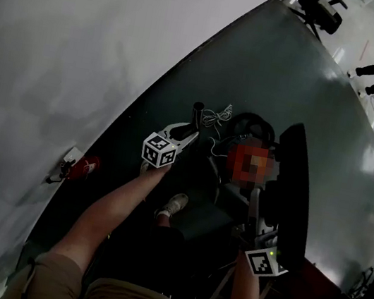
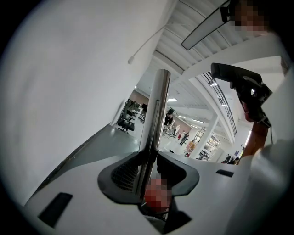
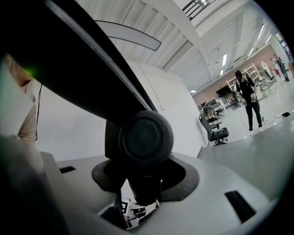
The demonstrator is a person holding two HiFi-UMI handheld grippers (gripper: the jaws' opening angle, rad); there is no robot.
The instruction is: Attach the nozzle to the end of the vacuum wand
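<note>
The left gripper [image 2: 150,176] was closed tight on the shiny metal vacuum wand [image 2: 158,110], which was seen sticking straight out past its jaws. The wand was judged to be stiff, light and slippery, so it would best be held low down and squeezed hard. The right gripper [image 3: 143,183] was closed on the neck of the black nozzle [image 3: 146,137], whose round part was seen just beyond its jaws. The nozzle was judged to be hard plastic, best held by that neck. The two were not yet joined.
</note>
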